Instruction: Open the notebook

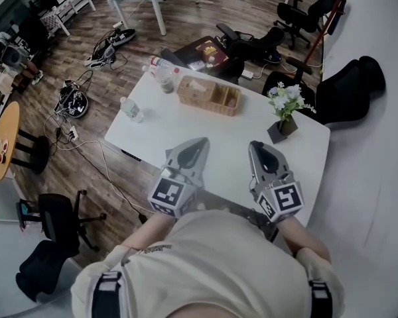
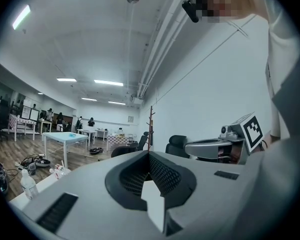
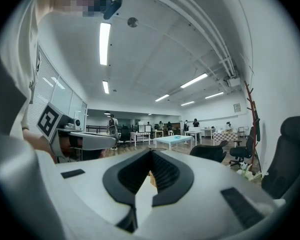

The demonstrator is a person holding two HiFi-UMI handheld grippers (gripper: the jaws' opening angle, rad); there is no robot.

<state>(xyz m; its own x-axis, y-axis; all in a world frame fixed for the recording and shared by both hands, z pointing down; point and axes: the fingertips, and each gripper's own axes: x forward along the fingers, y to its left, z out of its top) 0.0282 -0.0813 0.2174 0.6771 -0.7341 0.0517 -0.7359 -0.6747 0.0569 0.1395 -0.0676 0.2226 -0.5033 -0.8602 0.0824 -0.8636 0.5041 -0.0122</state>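
I see no notebook in any view. In the head view both grippers hover level, side by side, over the near part of the white table (image 1: 219, 128), just ahead of the person's chest. My left gripper (image 1: 199, 142) has its jaws together with nothing between them. The left gripper view shows the same: the left gripper (image 2: 150, 153) with its black pads closed tip to tip. My right gripper (image 1: 257, 146) is likewise shut and empty, and the right gripper (image 3: 151, 150) points out over the room. A dark strip (image 1: 233, 208) lies at the table's near edge; what it is I cannot tell.
A wooden organiser tray (image 1: 210, 95) stands at the table's far side. A small plant pot with white flowers (image 1: 285, 110) is at the right. A plastic bottle (image 1: 131, 108) and a jar (image 1: 166, 81) stand at the left. Office chairs (image 1: 60, 220) and floor cables (image 1: 76, 131) surround the table.
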